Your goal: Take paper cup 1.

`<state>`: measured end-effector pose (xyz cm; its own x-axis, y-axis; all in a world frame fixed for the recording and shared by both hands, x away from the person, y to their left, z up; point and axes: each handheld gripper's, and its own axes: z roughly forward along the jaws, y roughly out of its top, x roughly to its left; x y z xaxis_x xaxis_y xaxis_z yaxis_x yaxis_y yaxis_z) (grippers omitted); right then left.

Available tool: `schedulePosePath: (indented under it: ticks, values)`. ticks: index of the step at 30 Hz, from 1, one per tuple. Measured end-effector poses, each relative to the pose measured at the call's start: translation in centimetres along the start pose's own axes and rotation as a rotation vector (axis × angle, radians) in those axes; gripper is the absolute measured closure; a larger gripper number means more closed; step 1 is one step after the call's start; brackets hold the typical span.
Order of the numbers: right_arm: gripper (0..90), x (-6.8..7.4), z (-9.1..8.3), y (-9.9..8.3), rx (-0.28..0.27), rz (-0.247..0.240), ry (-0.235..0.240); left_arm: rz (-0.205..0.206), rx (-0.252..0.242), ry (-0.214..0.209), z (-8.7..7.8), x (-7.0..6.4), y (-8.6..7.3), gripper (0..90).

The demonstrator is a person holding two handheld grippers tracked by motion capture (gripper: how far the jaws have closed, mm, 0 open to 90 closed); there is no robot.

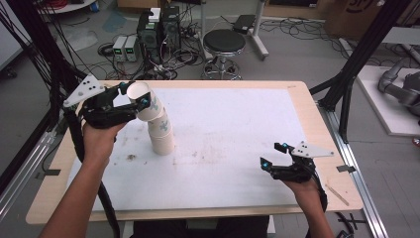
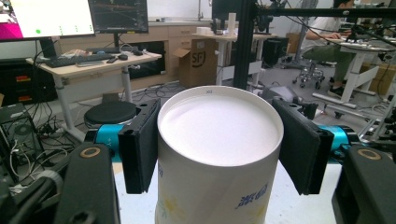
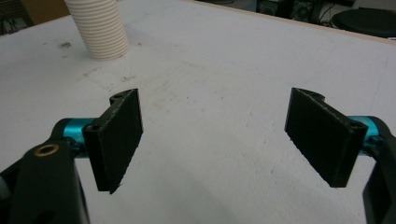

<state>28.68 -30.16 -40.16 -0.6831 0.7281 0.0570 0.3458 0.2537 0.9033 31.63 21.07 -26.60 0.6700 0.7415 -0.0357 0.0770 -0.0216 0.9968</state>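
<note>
A person sits at a table [image 1: 307, 119] with a white top and holds a gripper in each hand.

The left gripper [image 1: 132, 95] is up near the far left part of the table. Its two black jaws are pressed on the sides of a paper cup [image 1: 143, 101], one jaw on each side. This top cup is tipped over toward the left. In the left gripper view the top cup [image 2: 219, 154] is seen from its flat white end, and there is blue print low on its side. The left gripper [image 2: 219, 144] has its jaws tight against the cup there too.

Under the top cup is a stack of cups [image 1: 161, 134]. The stack stands on the table, a bit left of the middle. The top cup looks like it is partly on the stack.

The right gripper [image 1: 274, 154] is near the front right part of the table, well apart from the cups. In the right gripper view the right gripper [image 3: 212, 140] has its jaws wide apart with nothing between them. The stack of cups [image 3: 99, 28] shows far off at the top left, with ribbed sides.

A black stool [image 1: 224, 42] stands on the floor past the table.
</note>
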Motion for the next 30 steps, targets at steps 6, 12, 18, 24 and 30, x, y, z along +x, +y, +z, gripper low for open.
schedulePosePath:
  ticks: [6,12,18,24,30]
  values:
    - [19.6,0.4,1.2,0.8,0.013,-0.014,0.035,-0.015,0.003,-0.017,-1.3,-0.7,-1.9,36.2]
    - [19.6,0.6,2.4,1.0,0.034,-0.026,0.069,-0.041,0.015,-0.031,-3.1,-1.3,-4.7,36.4]
    - [19.6,0.7,3.0,1.2,0.034,-0.031,0.083,-0.022,-0.017,-0.027,-4.4,-2.1,-4.6,36.4]
    - [19.6,0.9,3.3,1.1,0.034,-0.039,0.093,-0.029,-0.005,-0.026,-4.8,-2.0,-5.1,36.4]
    - [19.5,1.0,3.3,1.2,0.041,-0.039,0.106,-0.028,0.008,-0.039,-5.0,-2.4,-6.2,36.4]
